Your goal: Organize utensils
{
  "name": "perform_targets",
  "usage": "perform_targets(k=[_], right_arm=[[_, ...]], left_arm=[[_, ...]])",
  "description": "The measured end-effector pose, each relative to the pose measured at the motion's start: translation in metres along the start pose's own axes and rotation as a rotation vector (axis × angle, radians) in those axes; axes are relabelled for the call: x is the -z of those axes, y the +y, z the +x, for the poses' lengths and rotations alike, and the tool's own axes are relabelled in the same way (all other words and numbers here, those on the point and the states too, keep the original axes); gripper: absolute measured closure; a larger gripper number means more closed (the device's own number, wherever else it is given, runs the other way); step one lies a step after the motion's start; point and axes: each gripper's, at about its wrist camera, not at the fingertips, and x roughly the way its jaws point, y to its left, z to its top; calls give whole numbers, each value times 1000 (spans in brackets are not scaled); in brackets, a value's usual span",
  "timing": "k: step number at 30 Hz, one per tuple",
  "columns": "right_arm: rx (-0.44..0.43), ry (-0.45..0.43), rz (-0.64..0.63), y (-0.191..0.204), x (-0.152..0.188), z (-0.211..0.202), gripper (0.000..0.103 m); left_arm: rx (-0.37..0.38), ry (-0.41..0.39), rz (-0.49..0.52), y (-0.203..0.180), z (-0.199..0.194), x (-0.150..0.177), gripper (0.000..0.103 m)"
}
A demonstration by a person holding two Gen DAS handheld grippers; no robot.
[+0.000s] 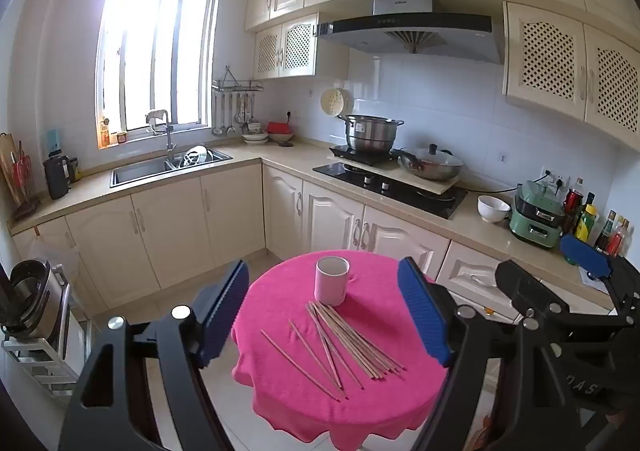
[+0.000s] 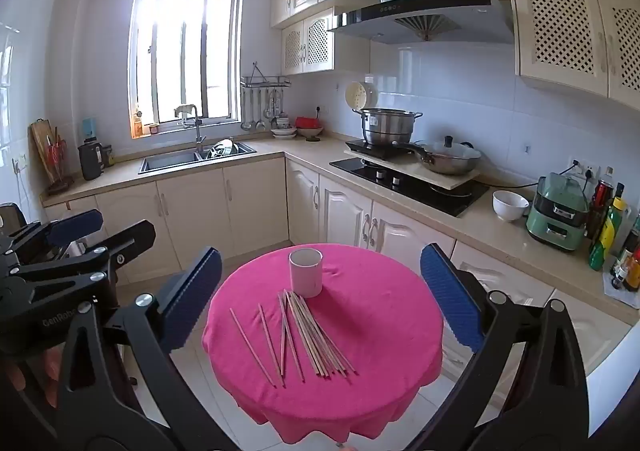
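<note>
A round table under a pink cloth [image 1: 384, 395] [image 2: 384, 331] holds a white cylindrical cup [image 1: 331, 285] [image 2: 306, 277], standing upright. Several thin wooden chopsticks [image 1: 352, 345] [image 2: 310, 335] lie loose in a fan just in front of the cup. My left gripper [image 1: 324, 263] is open, raised above the near side of the table, nothing between its blue pads. My right gripper [image 2: 322, 250] hangs open beside it, also with nothing in it. Each gripper shows at the edge of the other's view: a right pad [image 1: 586, 255], a left pad [image 2: 76, 230].
An L-shaped counter runs behind the table, with a sink [image 1: 160, 167], a hob [image 1: 392, 187] bearing a steel pot and a lidded pan, a white bowl [image 1: 493, 207], a green appliance [image 1: 538, 217] and bottles. A metal rack [image 1: 36, 331] stands at the left. A person's hand [image 2: 24, 375] shows low left.
</note>
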Motion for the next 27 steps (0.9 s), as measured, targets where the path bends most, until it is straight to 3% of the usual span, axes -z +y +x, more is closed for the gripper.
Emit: perform_targets(k=[27], right_arm=[[-15, 12, 6, 4, 3, 15, 6]], left_arm=[[-6, 0, -8, 5, 7, -1, 28]])
